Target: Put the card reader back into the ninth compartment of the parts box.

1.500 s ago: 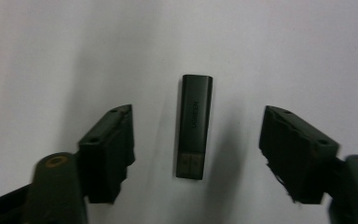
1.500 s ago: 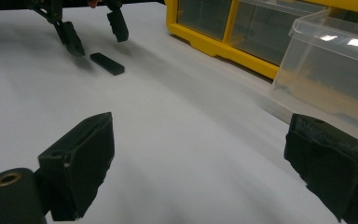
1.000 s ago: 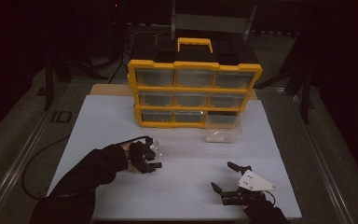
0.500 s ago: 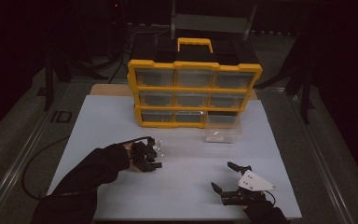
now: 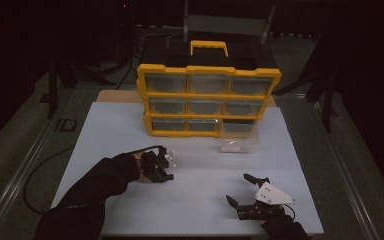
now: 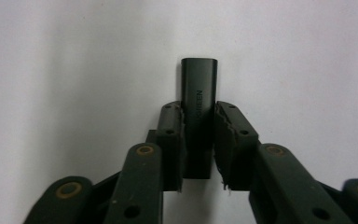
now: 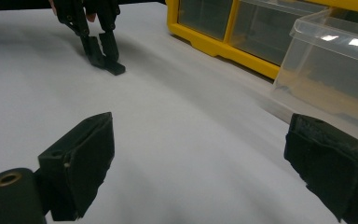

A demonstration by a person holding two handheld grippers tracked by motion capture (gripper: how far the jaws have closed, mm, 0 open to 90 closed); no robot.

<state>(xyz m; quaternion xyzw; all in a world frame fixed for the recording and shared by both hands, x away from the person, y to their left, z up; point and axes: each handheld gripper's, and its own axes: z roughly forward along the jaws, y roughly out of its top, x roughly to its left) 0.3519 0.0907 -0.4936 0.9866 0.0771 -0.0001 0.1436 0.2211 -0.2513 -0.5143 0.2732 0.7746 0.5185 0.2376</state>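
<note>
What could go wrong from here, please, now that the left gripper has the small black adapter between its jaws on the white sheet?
The left gripper, whose jaws have just been closing, clamps the black adapter only by its rear half, so it might pivot or slip on lifting. The clear drawer stands out on the white sheet beside the yellow organiser; a careless carry could knock it. The right gripper waits open nearby and could get in the way.

one adapter [image 6: 199, 116], two grippers [image 5: 161, 165]

High view is reading dim and grainy, its edges falling into black around the white mat [image 5: 195, 200]. Left gripper view is showing even light, soft focus. Right gripper view is blurring near claws; glare is striking the clear drawer [image 7: 340, 60] upper right.
</note>
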